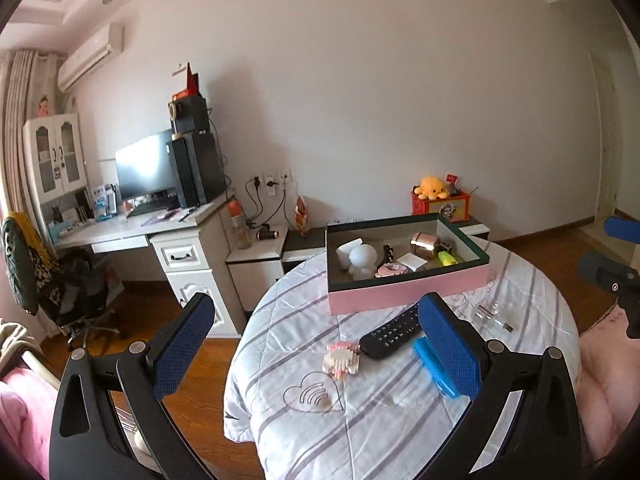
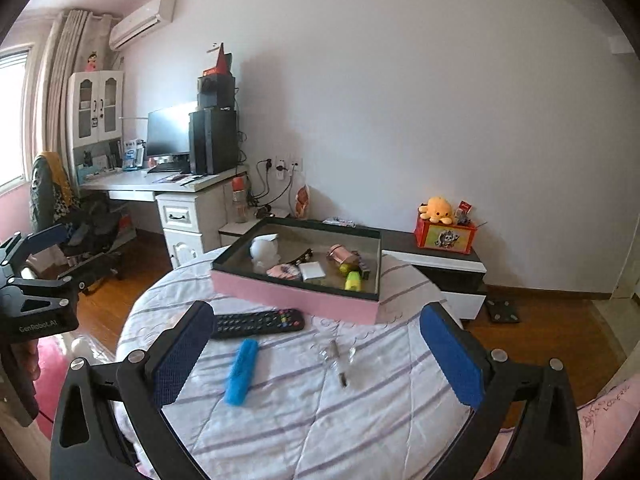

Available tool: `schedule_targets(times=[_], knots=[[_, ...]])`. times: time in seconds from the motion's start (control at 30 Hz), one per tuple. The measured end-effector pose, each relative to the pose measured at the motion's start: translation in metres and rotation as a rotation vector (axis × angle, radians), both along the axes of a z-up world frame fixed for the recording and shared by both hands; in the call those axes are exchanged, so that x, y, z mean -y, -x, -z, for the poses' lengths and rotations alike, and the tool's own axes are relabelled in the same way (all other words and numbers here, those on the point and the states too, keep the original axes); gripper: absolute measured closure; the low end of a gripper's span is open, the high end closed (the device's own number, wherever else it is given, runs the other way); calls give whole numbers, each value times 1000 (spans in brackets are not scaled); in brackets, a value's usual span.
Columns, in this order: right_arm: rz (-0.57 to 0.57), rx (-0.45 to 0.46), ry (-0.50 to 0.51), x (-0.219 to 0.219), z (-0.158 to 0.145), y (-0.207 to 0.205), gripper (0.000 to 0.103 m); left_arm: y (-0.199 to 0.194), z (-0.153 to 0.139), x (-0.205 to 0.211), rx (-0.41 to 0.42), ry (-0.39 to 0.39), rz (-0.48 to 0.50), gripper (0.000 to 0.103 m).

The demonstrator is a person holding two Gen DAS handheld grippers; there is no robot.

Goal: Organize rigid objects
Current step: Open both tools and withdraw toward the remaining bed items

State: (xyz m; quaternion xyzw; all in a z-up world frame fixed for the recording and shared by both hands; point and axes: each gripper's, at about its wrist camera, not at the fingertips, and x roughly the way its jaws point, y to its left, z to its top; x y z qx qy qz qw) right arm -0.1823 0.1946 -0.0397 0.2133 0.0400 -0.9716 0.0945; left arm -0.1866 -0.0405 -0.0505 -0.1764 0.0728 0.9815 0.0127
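Observation:
A pink box (image 1: 408, 292) (image 2: 296, 294) sits at the far side of the round table (image 1: 380, 420) (image 2: 320, 420) and holds several small items. In front of it lie a black remote (image 1: 390, 336) (image 2: 258, 323), a blue comb-like piece (image 1: 430, 364) (image 2: 241, 372), a pink-and-white block toy (image 1: 342, 359) and a clear glass piece (image 1: 490, 316) (image 2: 338, 360). My left gripper (image 1: 316, 344) is open and empty above the table's near left. My right gripper (image 2: 316, 354) is open and empty above the near edge.
A white desk (image 1: 132, 228) (image 2: 160, 184) with monitor and computer tower stands at the left, a chair (image 1: 60, 280) before it. A low cabinet (image 2: 440, 260) with a red box and yellow plush (image 2: 440, 210) stands behind the table. Wooden floor surrounds the table.

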Motion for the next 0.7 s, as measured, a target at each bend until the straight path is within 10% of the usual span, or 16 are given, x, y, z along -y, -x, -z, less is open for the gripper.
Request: schedule_targets(times=[0.7], knots=[[31,87,11,-5,29,-10,0,-4,32,13,110,-1,4,0]])
